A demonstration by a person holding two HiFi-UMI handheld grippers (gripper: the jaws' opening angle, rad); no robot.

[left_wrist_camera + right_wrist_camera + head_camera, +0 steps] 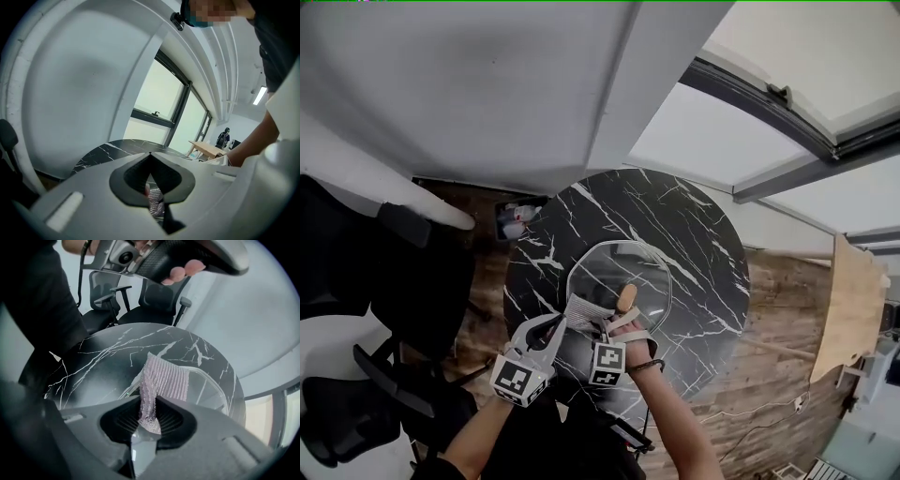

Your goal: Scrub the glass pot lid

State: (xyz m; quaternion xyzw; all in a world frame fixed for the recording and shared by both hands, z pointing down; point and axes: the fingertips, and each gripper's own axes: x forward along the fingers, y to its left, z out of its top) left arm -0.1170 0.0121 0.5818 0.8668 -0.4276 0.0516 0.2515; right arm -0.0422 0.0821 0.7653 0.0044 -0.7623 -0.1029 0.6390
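Ribbed cloth (165, 376) in right gripper (149, 403) jaws, on glass lid (206, 389)

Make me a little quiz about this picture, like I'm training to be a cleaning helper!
1. Pick one: what is the right claw pinching? A) a sponge B) a ribbed cloth C) a spoon
2. True or false: the glass pot lid lies on a white table.
3. Fill in: the left claw is ____ (open or shut).

Key: 1 B. 2 False, the table is black with white veins. 3 shut.
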